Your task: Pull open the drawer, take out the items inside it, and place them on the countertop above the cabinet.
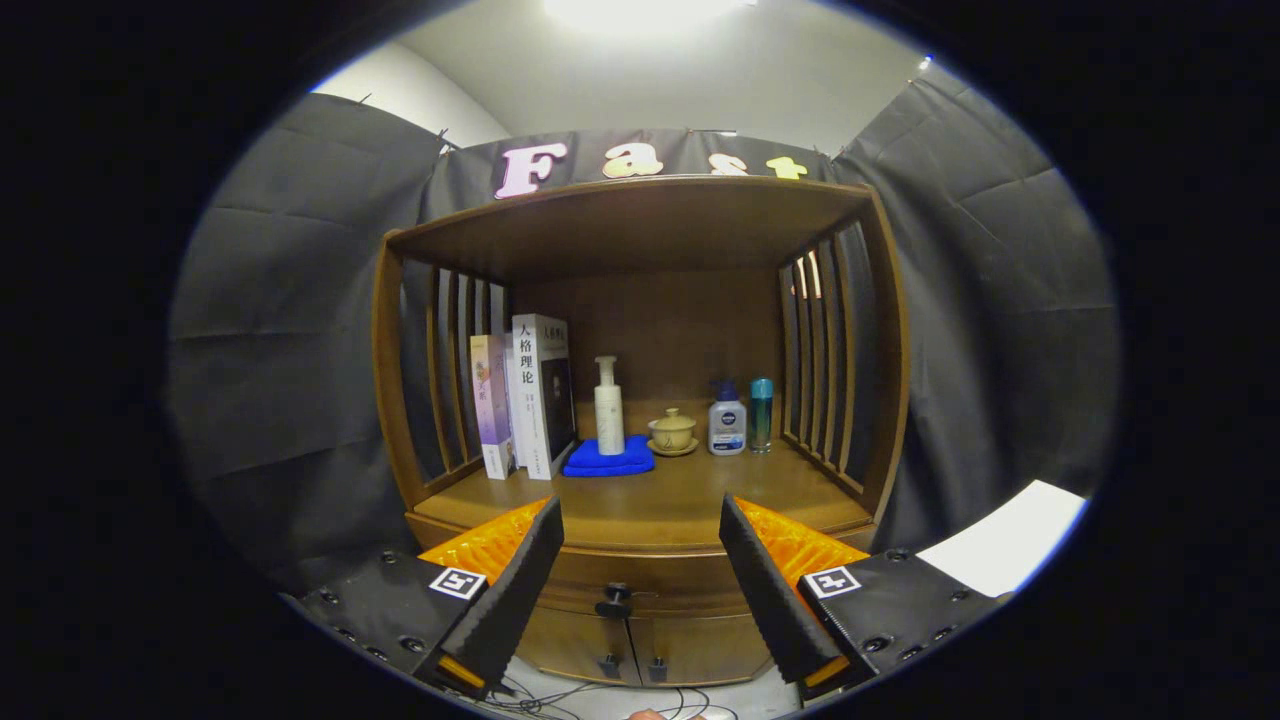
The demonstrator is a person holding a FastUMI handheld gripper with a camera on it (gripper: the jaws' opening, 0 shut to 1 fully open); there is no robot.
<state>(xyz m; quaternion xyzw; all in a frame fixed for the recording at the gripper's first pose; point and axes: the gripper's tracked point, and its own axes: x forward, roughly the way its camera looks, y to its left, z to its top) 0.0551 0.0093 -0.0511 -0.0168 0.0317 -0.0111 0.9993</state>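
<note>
Ahead of the fingers, in the gripper view, I am facing a wooden cabinet (pixel 640 400) whose drawer (pixel 640 580) is sitting closed just under the countertop (pixel 650 500). I am holding the gripper (pixel 640 570) with its fingers spread wide apart and gripping nothing. The dark drawer knob (pixel 613 600) is lying between them, slightly beyond the tips. On the countertop, well beyond the fingers, books (pixel 525 395), a white pump bottle (pixel 609 405) on a folded blue cloth (pixel 608 458), a lidded ceramic cup (pixel 672 432) and two small bottles (pixel 742 415) are standing. I am judging the knob to be rigid, small and possibly slick, so both fingers should close squarely around it; the drawer is probably stiff and heavy, favouring a straight, level pull. Its contents are hidden.
</note>
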